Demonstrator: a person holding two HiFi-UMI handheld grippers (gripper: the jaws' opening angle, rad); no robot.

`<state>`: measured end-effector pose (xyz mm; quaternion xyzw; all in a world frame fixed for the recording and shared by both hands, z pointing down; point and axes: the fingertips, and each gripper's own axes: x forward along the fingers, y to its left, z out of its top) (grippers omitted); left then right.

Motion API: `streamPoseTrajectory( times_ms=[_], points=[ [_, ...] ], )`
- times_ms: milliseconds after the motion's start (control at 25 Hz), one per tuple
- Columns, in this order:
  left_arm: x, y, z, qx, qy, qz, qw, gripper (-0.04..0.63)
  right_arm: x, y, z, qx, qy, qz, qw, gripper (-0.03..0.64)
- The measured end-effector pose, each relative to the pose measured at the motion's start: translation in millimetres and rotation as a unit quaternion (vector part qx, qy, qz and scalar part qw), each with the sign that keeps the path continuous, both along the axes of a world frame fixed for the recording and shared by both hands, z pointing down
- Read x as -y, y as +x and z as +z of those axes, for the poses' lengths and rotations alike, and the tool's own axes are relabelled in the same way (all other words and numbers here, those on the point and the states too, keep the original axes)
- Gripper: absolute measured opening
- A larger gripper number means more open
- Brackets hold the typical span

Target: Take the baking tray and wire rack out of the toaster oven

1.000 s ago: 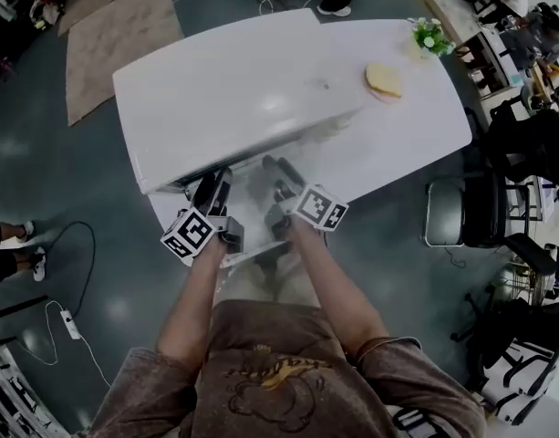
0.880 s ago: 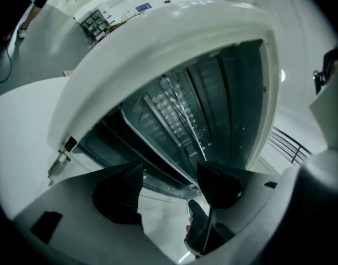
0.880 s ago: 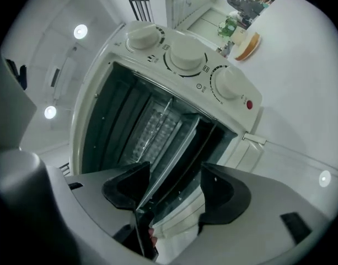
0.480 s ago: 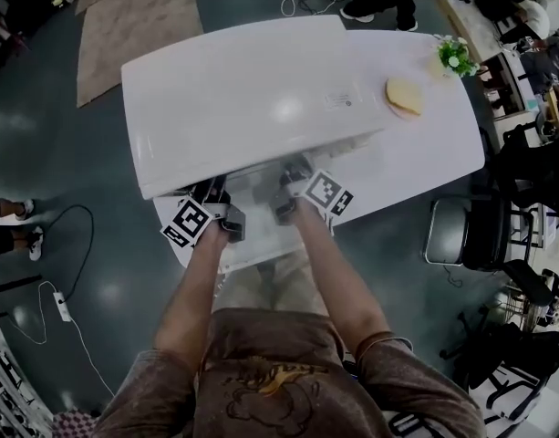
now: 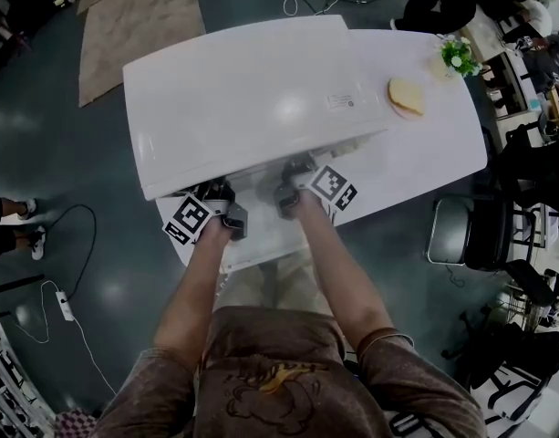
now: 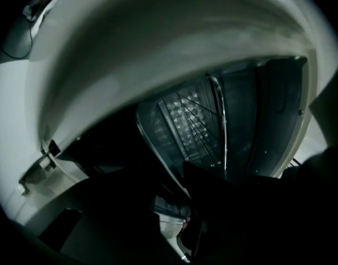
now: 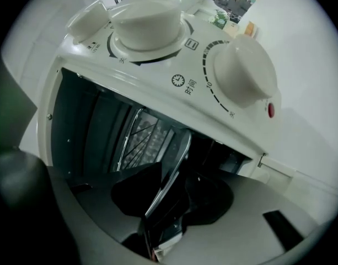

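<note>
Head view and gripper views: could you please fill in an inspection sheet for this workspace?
Surface: white table bearing the toaster oven.
Job's things: baking tray and wire rack in the open oven.
Clutter: bread, small plant on the table's right end.
Grippers: left gripper and right gripper, jaws just closing, each pinch the tray's front rim.
Cables: power strip and lead on the floor.
Surroundings: rug, chair, bystander's feet.

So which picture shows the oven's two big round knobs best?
The right gripper view: both knobs fill its top, dial marks clear. The head view sees only the oven's white top; the left gripper view looks inside, no knobs.
</note>
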<state>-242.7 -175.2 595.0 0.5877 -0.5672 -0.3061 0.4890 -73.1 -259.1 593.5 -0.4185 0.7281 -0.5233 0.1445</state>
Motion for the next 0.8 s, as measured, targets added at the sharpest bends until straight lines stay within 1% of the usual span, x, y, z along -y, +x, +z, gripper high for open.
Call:
streamPoseTrajectory(
  times_ms=[160, 560, 800],
  points=[
    [-12.6, 6.7, -1.2, -0.015, -0.007, 0.012, 0.9998, 0.123, -13.1, 6.0, -2.5, 0.005, -0.003, 0.001, 1.000, 0.123],
    [-67.3, 36.3, 2.3, -0.052, -0.035, 0.059, 0.9963, 0.103, -69.6, 34.0, 0.2, 0.007, -0.015, 0.004, 1.000, 0.115],
    [-108.4, 59.3, 6.2, -0.059, -0.060, 0.098, 0.9915, 0.098, -111.1, 56.2, 2.3, 0.014, -0.016, 0.020, 1.000, 0.109]
  ],
)
